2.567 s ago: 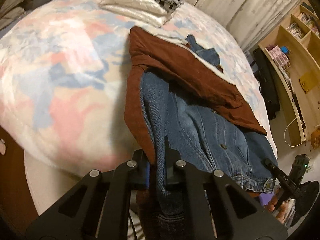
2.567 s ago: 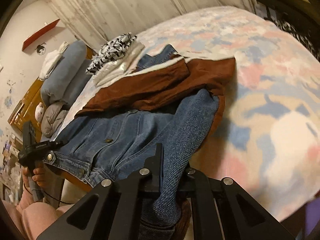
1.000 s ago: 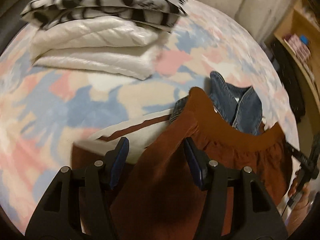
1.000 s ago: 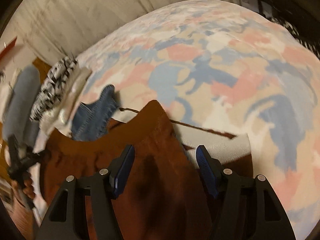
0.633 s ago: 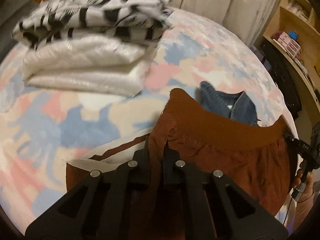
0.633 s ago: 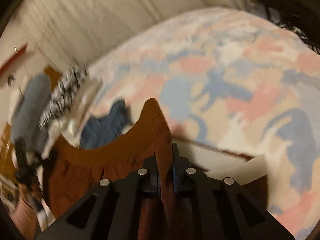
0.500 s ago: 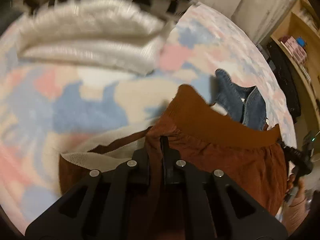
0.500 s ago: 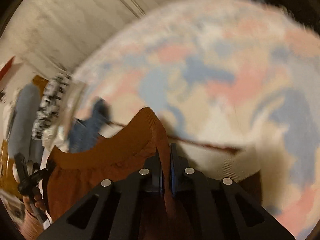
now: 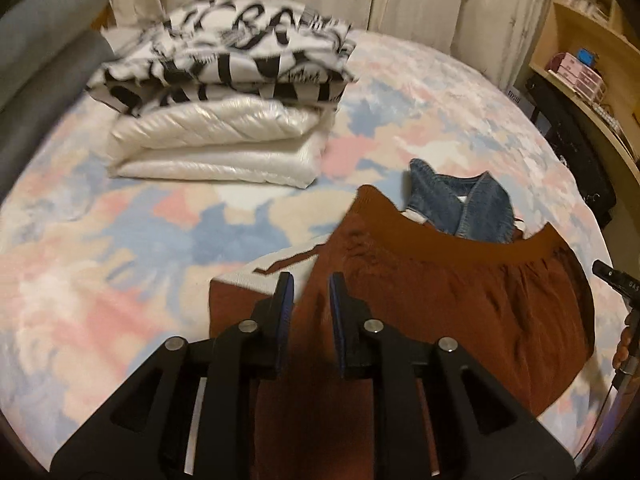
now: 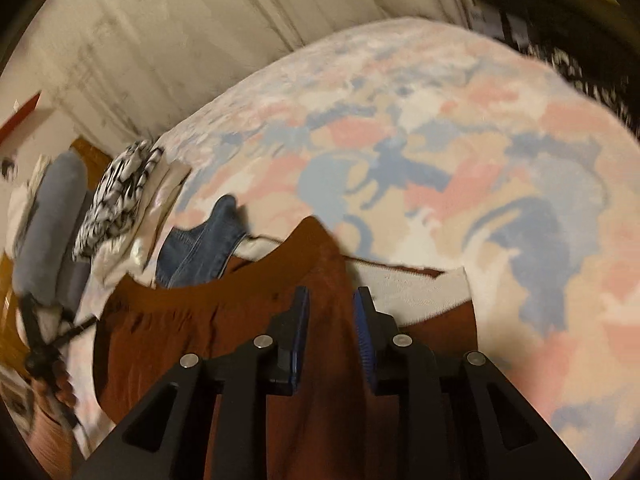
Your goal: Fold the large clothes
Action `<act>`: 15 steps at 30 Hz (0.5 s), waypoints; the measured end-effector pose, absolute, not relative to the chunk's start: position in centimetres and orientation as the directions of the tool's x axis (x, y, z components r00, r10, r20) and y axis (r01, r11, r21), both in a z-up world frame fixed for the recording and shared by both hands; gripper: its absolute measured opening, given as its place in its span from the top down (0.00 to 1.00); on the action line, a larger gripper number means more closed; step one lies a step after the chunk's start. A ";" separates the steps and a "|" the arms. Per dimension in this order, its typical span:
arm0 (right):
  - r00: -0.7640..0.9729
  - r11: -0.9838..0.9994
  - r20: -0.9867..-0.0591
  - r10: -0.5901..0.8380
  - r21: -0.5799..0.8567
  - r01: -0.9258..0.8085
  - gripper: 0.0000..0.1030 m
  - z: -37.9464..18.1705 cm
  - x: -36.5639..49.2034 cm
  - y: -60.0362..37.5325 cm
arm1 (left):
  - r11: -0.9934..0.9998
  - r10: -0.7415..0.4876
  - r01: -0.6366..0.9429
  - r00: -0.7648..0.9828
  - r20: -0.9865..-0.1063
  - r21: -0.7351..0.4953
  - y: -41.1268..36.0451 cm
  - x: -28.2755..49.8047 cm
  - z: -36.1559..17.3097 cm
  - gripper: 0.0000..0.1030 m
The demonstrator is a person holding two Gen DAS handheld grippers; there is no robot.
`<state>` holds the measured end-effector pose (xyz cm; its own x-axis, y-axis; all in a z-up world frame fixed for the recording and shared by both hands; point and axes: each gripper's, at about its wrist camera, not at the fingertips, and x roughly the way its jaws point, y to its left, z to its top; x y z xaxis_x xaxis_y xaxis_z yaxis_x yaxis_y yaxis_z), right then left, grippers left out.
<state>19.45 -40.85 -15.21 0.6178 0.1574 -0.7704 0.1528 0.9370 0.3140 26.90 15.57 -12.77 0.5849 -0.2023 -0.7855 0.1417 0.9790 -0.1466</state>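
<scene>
A denim jacket with a rust-brown lining (image 9: 448, 300) lies folded on the bed, lining side up, with its blue collar (image 9: 464, 208) poking out past the brown hem. It also shows in the right wrist view (image 10: 224, 328), with the collar (image 10: 200, 252) there too. My left gripper (image 9: 310, 284) is open just above the jacket's left part, holding nothing. My right gripper (image 10: 330, 296) is open above the jacket's right part, holding nothing. A cream cuff (image 10: 416, 288) sticks out at the side.
The bed has a pastel pink, blue and cream cover (image 9: 120, 240). A stack of folded clothes (image 9: 224, 108), black-and-white on top of white, sits at the far side. A wooden shelf (image 9: 588, 80) stands to the right. Grey pillows (image 10: 48, 216) lie beyond the stack.
Both grippers were shut on the jacket's brown hem half a second ago. Now both have opened, let the hem drop flat on the bed, and drawn back a little.
</scene>
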 end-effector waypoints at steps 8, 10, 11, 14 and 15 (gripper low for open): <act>0.564 0.987 -0.817 0.119 0.158 0.022 0.78 -18.7 15.7 -34.1 | 0.987 -0.136 0.152 0.584 -0.800 -0.057 13.5 22.1 -15.5 0.96; 0.570 0.990 -0.817 0.085 0.132 0.041 0.78 -19.8 15.3 -34.5 | 0.994 -0.053 0.105 0.575 -0.816 0.009 13.9 22.5 -17.3 1.00; 0.581 0.990 -0.812 0.061 0.123 0.068 0.78 -20.0 15.1 -35.2 | 0.996 -0.032 0.085 0.566 -0.824 0.019 14.4 22.8 -17.9 1.00; 0.587 0.986 -0.806 -0.071 0.032 0.163 0.85 -20.5 14.8 -37.5 | 0.999 -0.037 0.038 0.548 -0.836 -0.020 16.3 23.3 -19.2 1.00; 0.582 0.983 -0.810 -0.073 0.040 0.179 0.89 -20.8 14.6 -38.5 | 0.999 -0.039 0.034 0.551 -0.834 -0.024 16.6 23.3 -19.4 1.00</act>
